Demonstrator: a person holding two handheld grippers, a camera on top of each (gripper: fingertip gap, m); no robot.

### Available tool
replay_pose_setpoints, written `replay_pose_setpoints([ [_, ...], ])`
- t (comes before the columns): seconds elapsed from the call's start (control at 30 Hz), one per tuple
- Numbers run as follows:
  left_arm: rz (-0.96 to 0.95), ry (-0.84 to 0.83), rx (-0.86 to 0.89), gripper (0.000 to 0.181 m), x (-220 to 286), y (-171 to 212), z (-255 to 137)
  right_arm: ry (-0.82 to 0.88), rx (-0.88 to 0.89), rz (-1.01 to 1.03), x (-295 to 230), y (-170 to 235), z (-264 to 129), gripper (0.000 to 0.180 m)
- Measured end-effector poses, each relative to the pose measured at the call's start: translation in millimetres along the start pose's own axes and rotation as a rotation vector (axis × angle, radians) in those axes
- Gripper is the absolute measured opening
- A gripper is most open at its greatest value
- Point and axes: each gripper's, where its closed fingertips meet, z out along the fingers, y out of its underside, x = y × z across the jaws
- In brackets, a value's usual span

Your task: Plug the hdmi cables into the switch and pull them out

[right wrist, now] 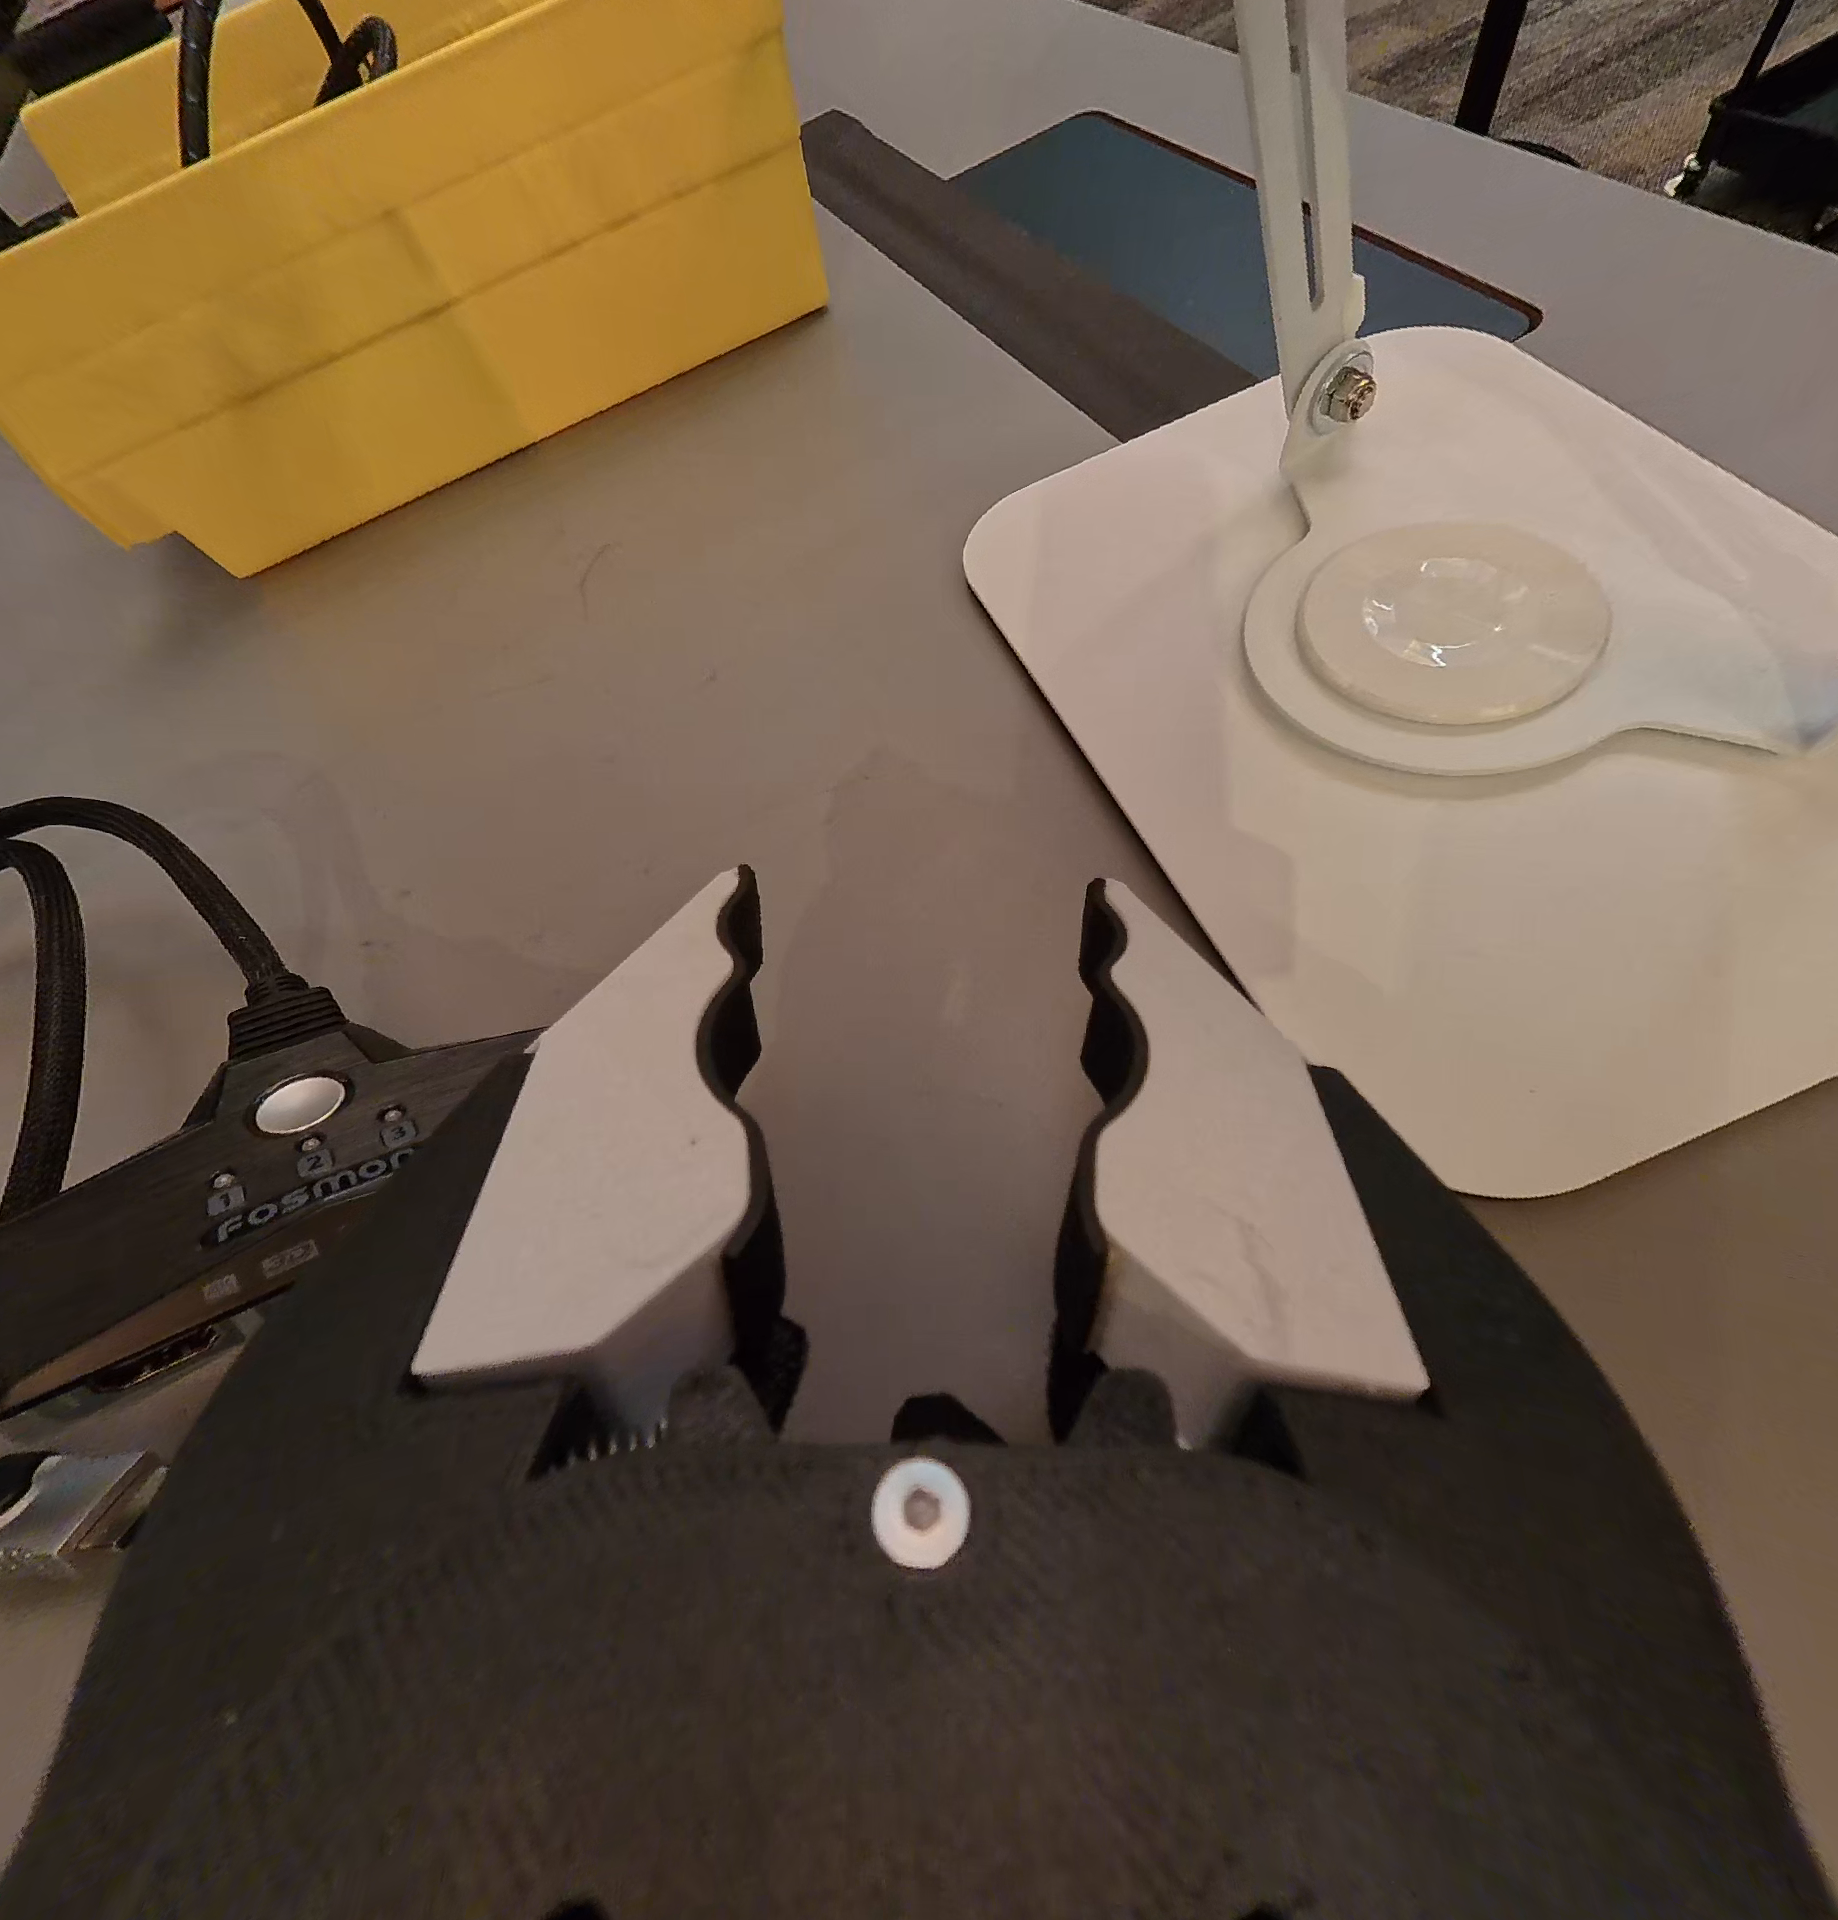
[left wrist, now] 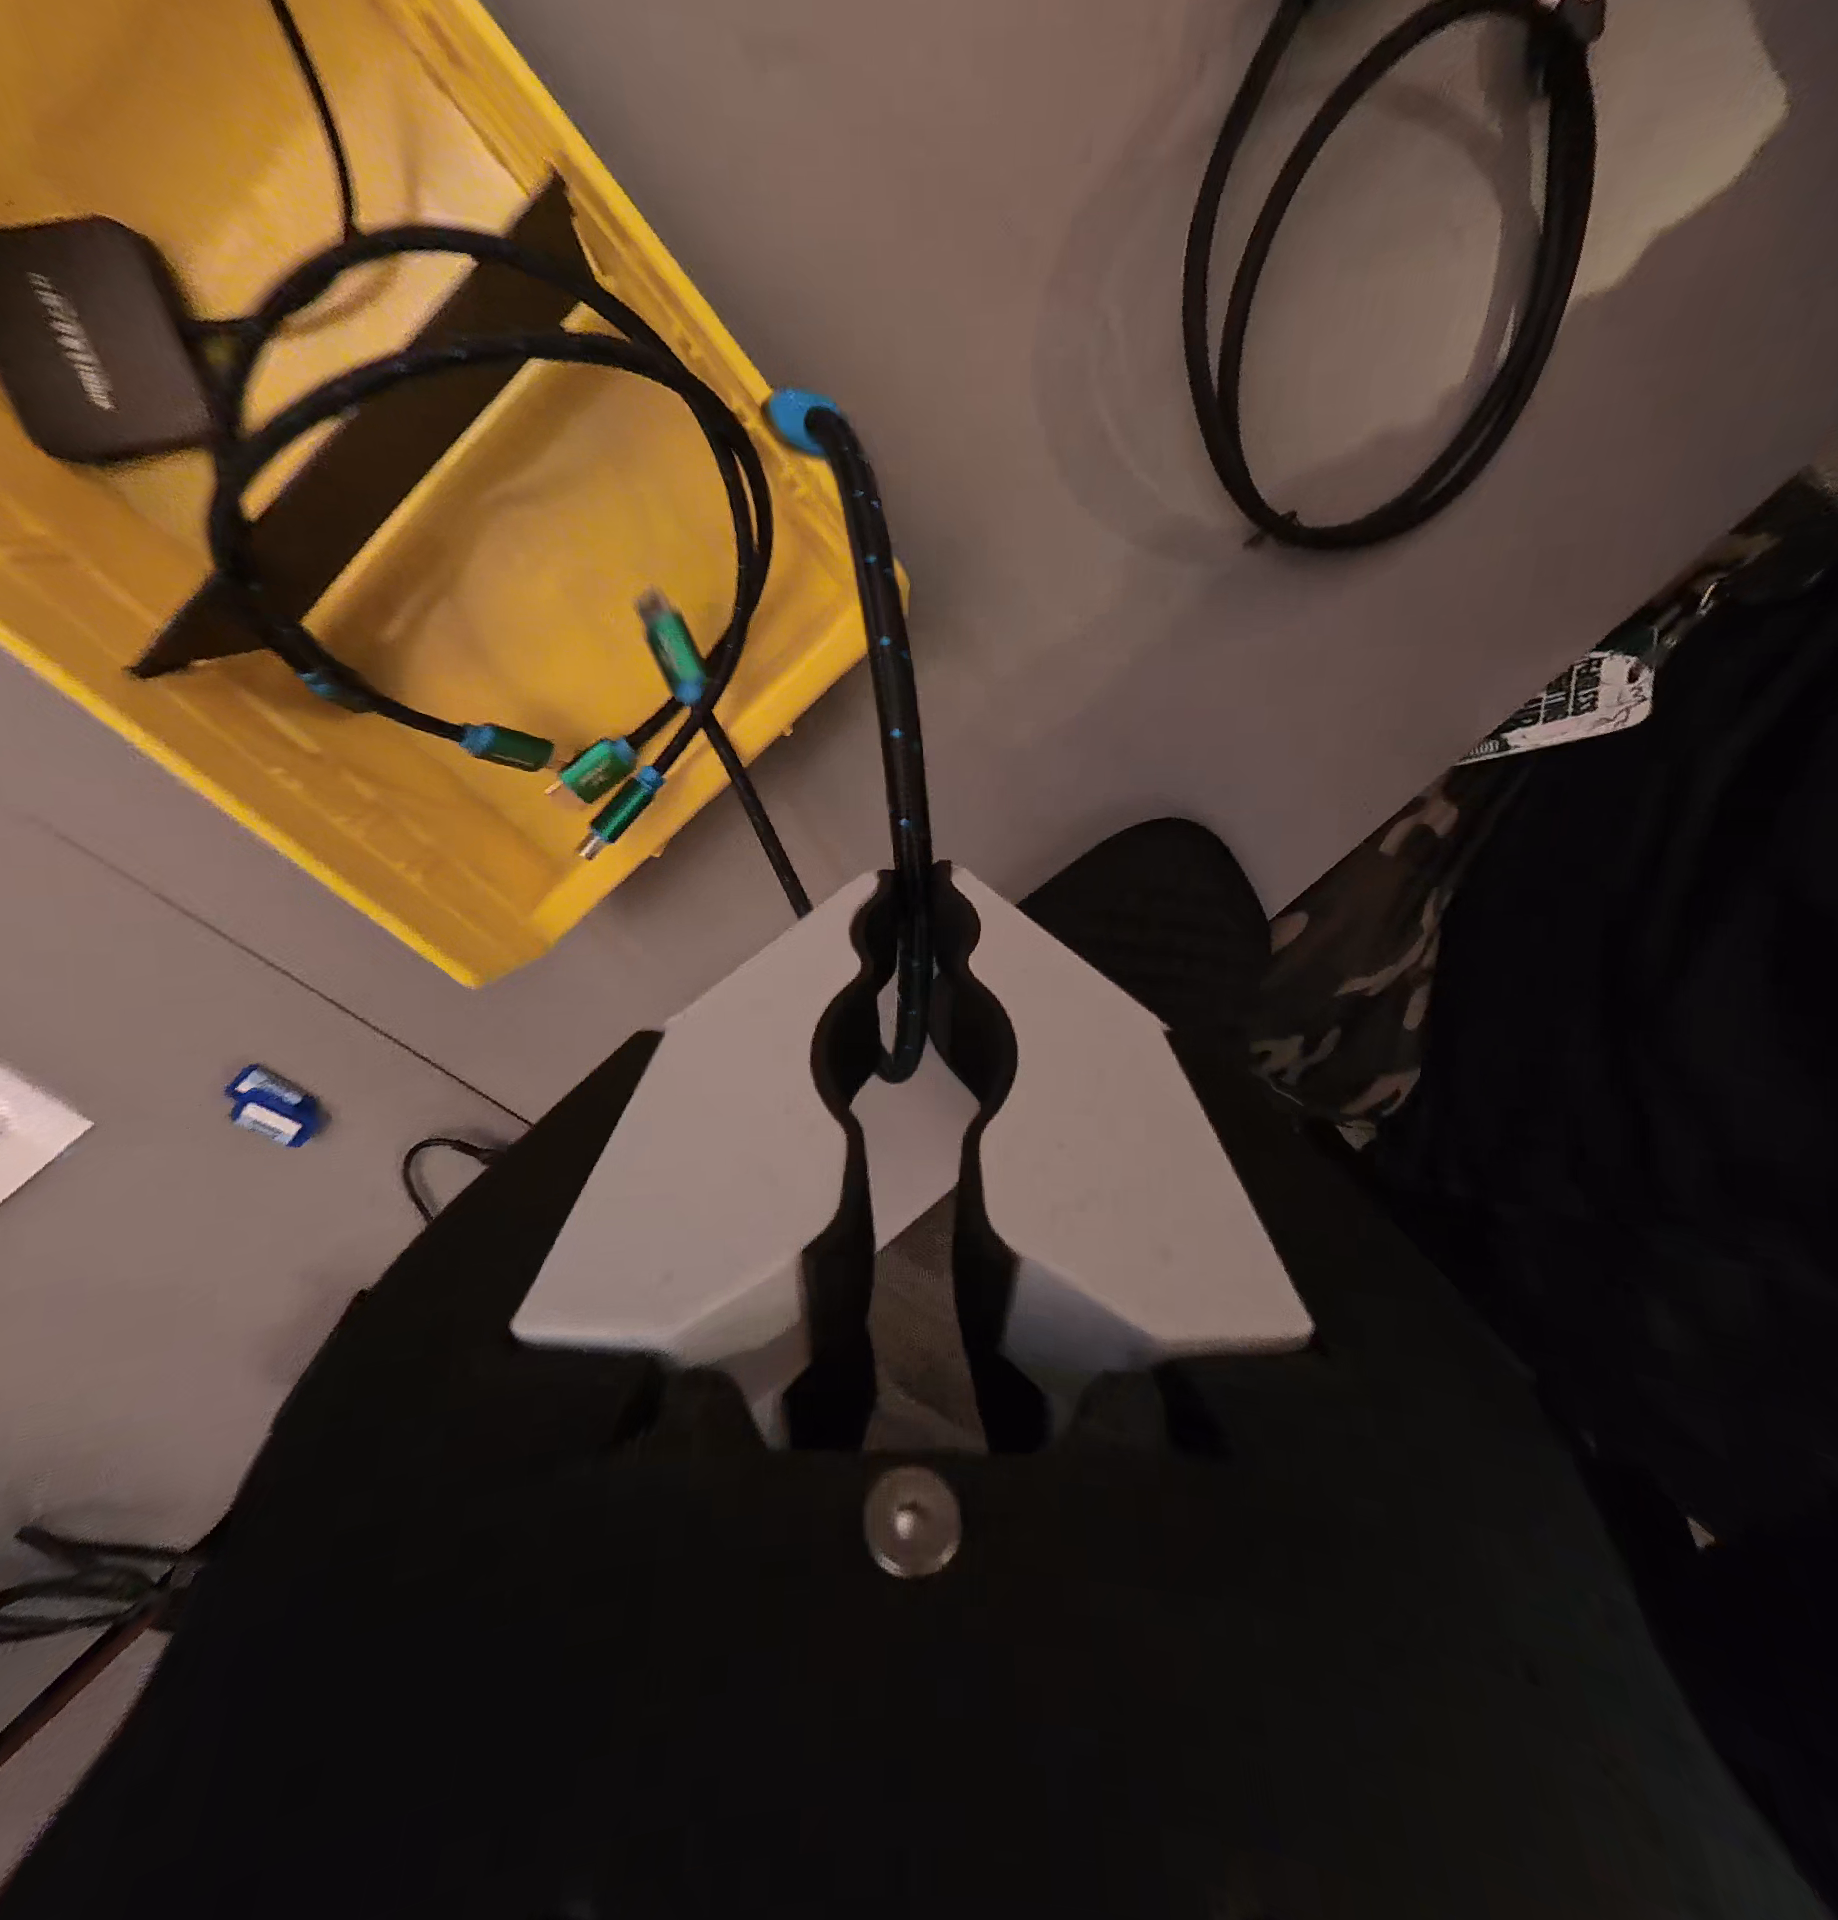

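Observation:
My left gripper (left wrist: 915, 894) is shut on a black braided hdmi cable with blue flecks (left wrist: 889, 644), held above the table. The cable runs over the rim of a yellow bin (left wrist: 541, 499), where it has a blue collar (left wrist: 799, 421). Its coils and several green-shelled plugs (left wrist: 603, 769) lie in the bin. My right gripper (right wrist: 920, 894) is open and empty, low over the grey table. The black switch (right wrist: 167, 1216) with a silver button lies just left of it, its braided lead (right wrist: 53, 914) looping away. A silver plug (right wrist: 53, 1507) lies in front of the switch.
A dark flat box (left wrist: 73, 343) sits in the bin. A plain black cable coil (left wrist: 1393, 270) lies on the table. A white lamp base (right wrist: 1466, 914) stands right of my right gripper. The yellow bin (right wrist: 395, 281) stands at the far left. A person's dark clothing (left wrist: 1621, 1039) is at the right. One gripper's finger ends stand about 45 cm off the other's. My right gripper's tips are some 11 cm from the black switch (right wrist: 167, 1216).

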Motion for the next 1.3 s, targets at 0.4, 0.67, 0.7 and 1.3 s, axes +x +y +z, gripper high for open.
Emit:
replay_pose_setpoints([
  [0.4,0.030,-0.166,-0.075,0.005,4,19,-25,0.000,-0.002,0.000,0,0,0,0.061],
  [0.67,0.049,-0.260,-0.153,0.004,-5,21,-19,0.004,-0.003,-0.006,0,0,0,0.061],
  [0.7,0.059,-0.236,-0.225,0.004,-3,32,-2,0.004,-0.001,-0.006,0,0,0,0.061],
  [1.3,0.301,-0.066,-0.383,0.005,43,45,-2,-0.004,0.002,0.004,0,0,0,0.061],
])
